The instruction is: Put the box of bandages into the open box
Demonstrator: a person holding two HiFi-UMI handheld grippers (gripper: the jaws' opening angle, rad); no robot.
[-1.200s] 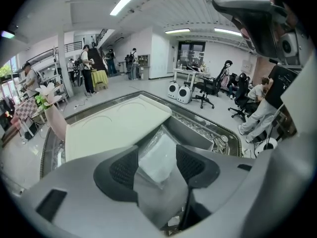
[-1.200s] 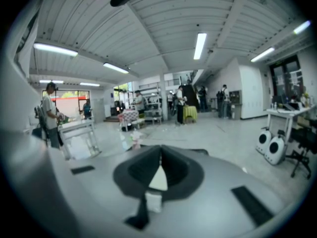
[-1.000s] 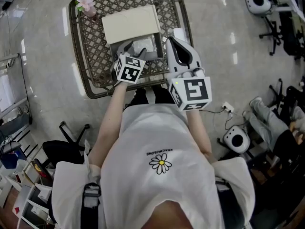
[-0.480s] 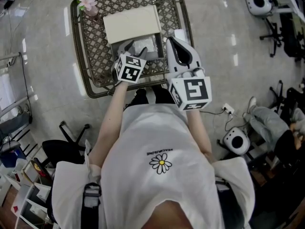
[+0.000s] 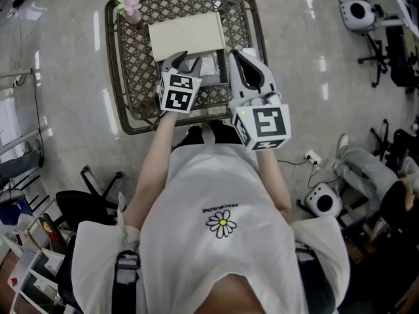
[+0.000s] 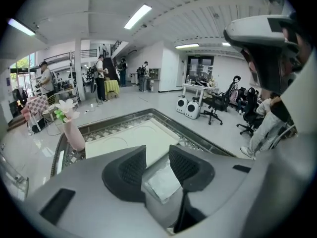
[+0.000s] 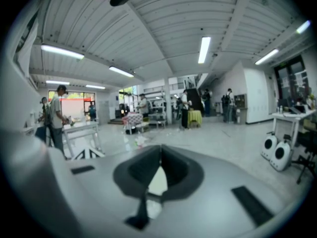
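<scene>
Brown lattice table [image 5: 133,67], white rectangular open box [image 5: 186,34]

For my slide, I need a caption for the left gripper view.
Left hand-held gripper, jaws just closing partway with nothing gripped, above the box of bandages lying in the open box.

The table [image 5: 134,64] has a dark lattice top, like woven cane or metal, inside a glossy brown rim. On it, the open box [image 5: 186,34] is matt white card. The box of bandages [image 6: 162,182] in it shows a pale, smooth face; whether card or film cannot be told. The pink vase [image 6: 75,135] at the far left corner is smooth, with a soft sheen. The right gripper [image 7: 159,165] has a smooth grey plastic shell and black ribbed fingers [image 7: 137,171]. The pale floor [image 5: 59,110] is polished and mirrors the lights. The shirt [image 5: 222,195] is matt white cloth.
</scene>
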